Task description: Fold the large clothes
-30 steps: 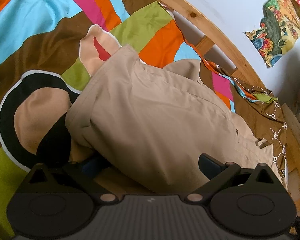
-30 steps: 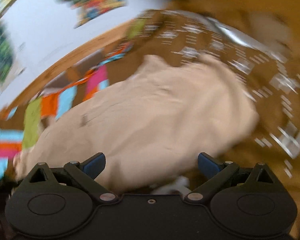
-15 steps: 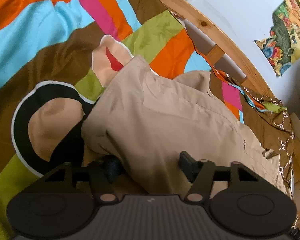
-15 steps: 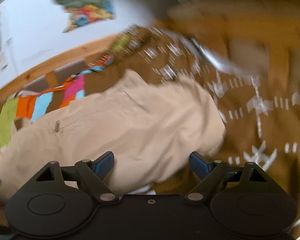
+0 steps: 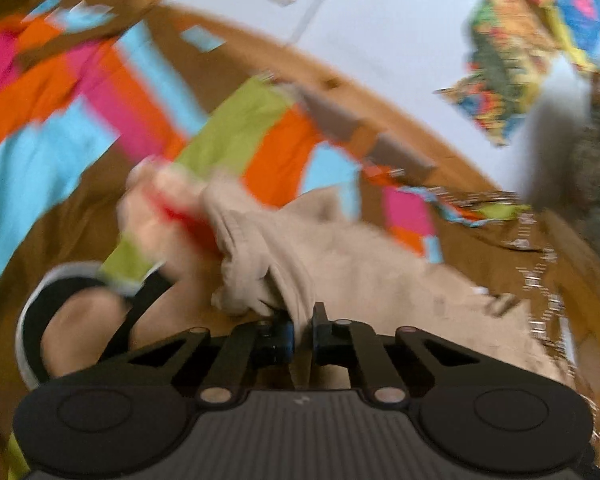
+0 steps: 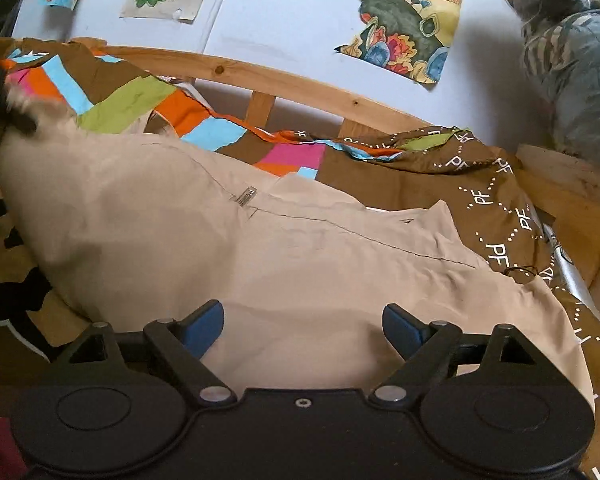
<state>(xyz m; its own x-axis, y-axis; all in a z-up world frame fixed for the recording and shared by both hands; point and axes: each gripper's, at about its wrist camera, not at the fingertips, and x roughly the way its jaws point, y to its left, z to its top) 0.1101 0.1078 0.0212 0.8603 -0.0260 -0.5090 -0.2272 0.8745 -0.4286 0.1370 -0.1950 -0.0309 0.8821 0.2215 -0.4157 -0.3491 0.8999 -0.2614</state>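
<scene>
A large beige garment lies spread on a bed with a colourful patchwork cover. In the left wrist view my left gripper is shut on a bunched edge of the beige garment, which rises in a gathered fold from the jaws; that view is motion-blurred. In the right wrist view my right gripper is open, its blue-padded fingers standing over the near part of the cloth with nothing pinched. The garment's far left end is lifted, and a dark blurred shape sits there.
A wooden bed rail curves along the far side against a pale wall with colourful pictures. A brown cloth printed with white letters lies bunched at the right. A grey bundle rests at the far right.
My left gripper has shut on the garment's edge and pulled it up into a gathered fold, with the view swinging. The right gripper stays open and has steadied over the cloth.
</scene>
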